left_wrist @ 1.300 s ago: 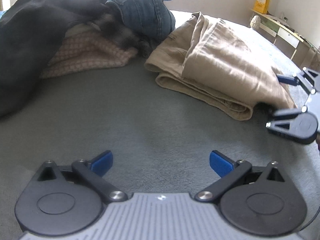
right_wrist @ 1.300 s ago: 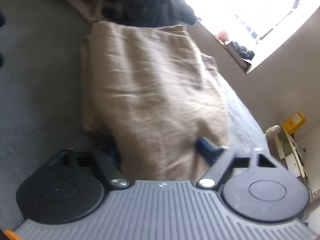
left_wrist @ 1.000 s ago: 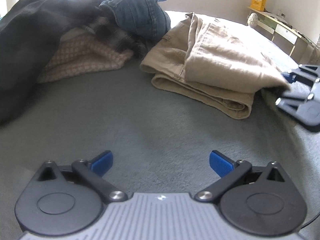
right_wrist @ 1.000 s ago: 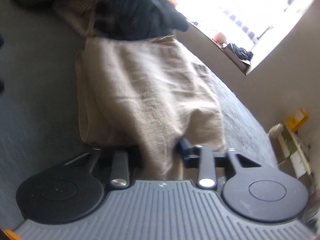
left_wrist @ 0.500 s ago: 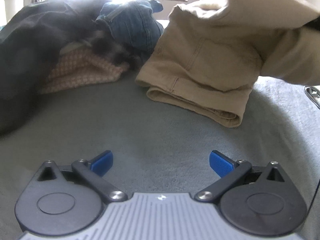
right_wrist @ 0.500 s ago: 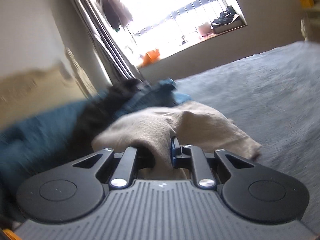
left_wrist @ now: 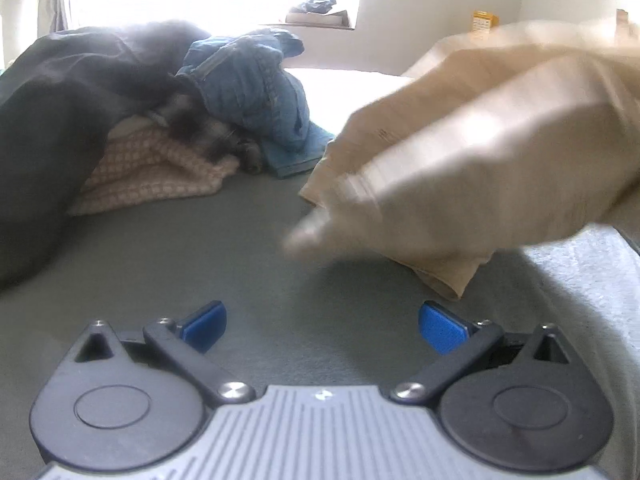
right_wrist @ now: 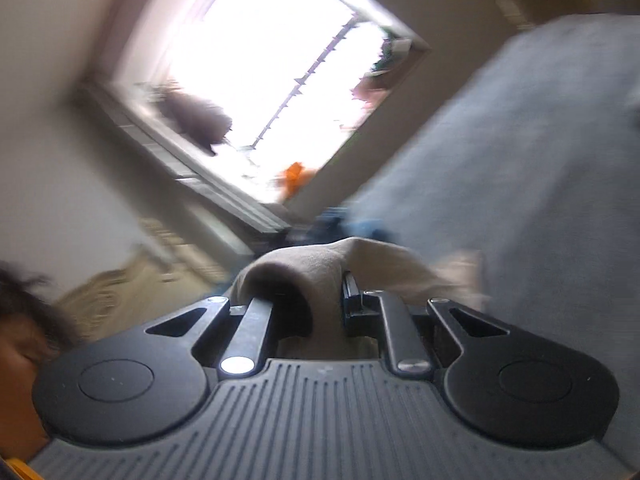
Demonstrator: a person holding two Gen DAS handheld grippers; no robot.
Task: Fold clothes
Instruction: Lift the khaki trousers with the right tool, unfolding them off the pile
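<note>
At the bottom of the left wrist view, the left hand-held gripper (left_wrist: 322,326) hangs low over the grey-green bed (left_wrist: 200,248), its blue pads spread wide with nothing between them. At the bottom centre of the right wrist view, the right hand-held gripper (right_wrist: 308,308) is clamped on a fold of the khaki trousers (right_wrist: 316,272). In the left view's right half these khaki trousers (left_wrist: 480,168) hang blurred above the bed, only their lower end near the cover. So this garment is in hand and not lying folded. Farther back, upper left, a heap waits loose: a pink patterned cloth (left_wrist: 156,168), blue jeans (left_wrist: 256,84) and a dark garment (left_wrist: 60,120). By my judgement, most of the folding remains.
</note>
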